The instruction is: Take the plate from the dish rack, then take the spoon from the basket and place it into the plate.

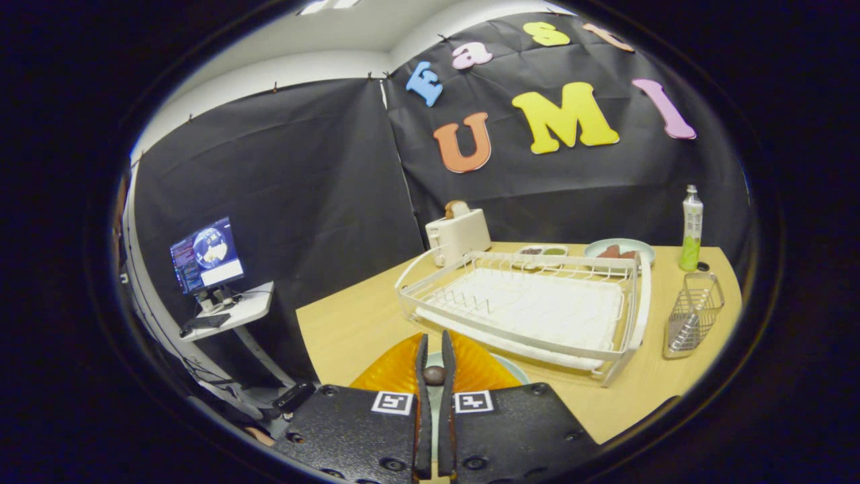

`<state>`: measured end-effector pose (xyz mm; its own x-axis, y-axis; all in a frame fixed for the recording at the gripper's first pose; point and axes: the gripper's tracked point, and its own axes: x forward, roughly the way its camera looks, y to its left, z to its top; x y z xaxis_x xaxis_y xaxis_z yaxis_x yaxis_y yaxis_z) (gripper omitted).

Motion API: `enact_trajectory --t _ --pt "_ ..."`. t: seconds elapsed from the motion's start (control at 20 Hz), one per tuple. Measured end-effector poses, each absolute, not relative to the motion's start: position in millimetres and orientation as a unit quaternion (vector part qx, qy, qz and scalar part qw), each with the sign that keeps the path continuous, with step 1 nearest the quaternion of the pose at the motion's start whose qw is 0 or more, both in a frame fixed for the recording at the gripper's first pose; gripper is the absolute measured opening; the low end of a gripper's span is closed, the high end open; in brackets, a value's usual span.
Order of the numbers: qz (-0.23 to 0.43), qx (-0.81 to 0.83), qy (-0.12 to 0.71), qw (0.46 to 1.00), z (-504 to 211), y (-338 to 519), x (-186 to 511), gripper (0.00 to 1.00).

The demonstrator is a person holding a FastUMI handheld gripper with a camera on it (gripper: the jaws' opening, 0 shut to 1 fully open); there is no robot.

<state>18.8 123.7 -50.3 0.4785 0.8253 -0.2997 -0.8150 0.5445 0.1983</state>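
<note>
While the claw (435, 349) sits low at the near edge of the wooden worktop (349, 323), its two fingers stand almost together, clenched on the rim of a pale plate (512, 367) that lies over an orange mat (396, 368) just ahead of them. A small dark knob shows in the narrow gap between the fingers. Beyond the plate stands the white dish rack (537, 306), with no dishes in it. To the right of the rack, near the worktop's right edge, is the wire basket (694, 314) with the spoon (680, 333) leaning inside it. Farther back are a white toaster (458, 234) with bread in its slot, a small tray of sauces (543, 251), a plate of food (619, 250) and a green bottle (691, 230). Far left, off the worktop, a monitor (206, 254) stands on a small side table (235, 310).
</note>
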Motion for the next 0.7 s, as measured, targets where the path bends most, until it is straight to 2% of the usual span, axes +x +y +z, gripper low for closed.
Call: enact_trajectory --t 0.25,0.4,0.45,0.6,0.7 --pt "0.479 0.037 0.189 0.856 -56.3 125.8 30.4 0.09" --pt "0.45 0.033 0.181 0.874 -53.4 118.6 45.7 0.2" --pt "0.44 0.033 0.175 0.88 -48.5 116.6 50.3 0.27" --pt "0.411 0.036 0.159 0.897 -43.1 110.4 59.9 0.71" --pt "0.378 0.029 0.145 0.914 -39.0 103.1 67.6 0.82"
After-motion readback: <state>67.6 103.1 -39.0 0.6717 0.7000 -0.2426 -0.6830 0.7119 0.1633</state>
